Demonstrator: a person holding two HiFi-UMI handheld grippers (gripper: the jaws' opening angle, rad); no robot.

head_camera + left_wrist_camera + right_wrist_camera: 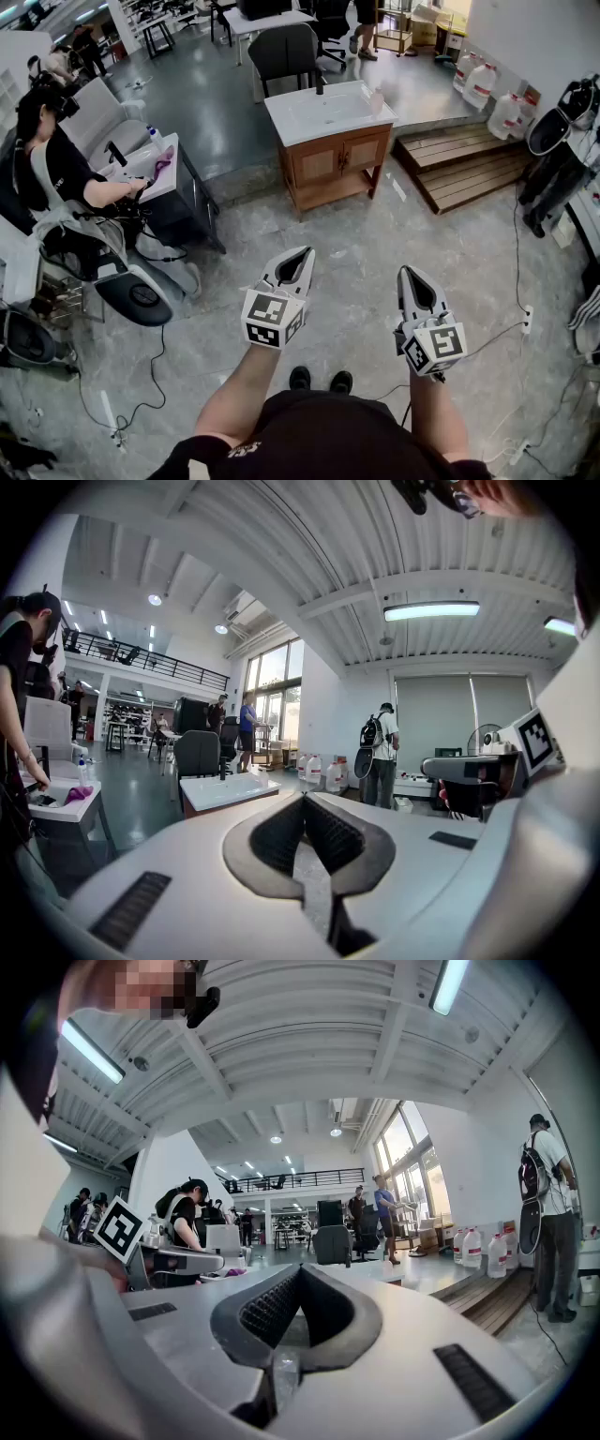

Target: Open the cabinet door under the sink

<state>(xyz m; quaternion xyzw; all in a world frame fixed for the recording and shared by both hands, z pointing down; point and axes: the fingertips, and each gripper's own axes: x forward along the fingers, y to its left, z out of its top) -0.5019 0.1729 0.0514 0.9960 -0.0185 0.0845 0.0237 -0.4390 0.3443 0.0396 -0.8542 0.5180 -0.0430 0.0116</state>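
Jaws of left gripper and right gripper were fully closed, empty, touching nothing; sink cabinet, doors closed, stood well ahead of tips.

Sink top: white.
Cabinet doors: reddish-brown wood with lighter inset panels.
Left gripper, right gripper: white shells.
Pads: black, ribbed.
Marker cubes: black-and-white square patterns.
Floor: mottled grey, stone-like.
Platform: brown wooden slats.
Jugs: white, seemingly with red labels.
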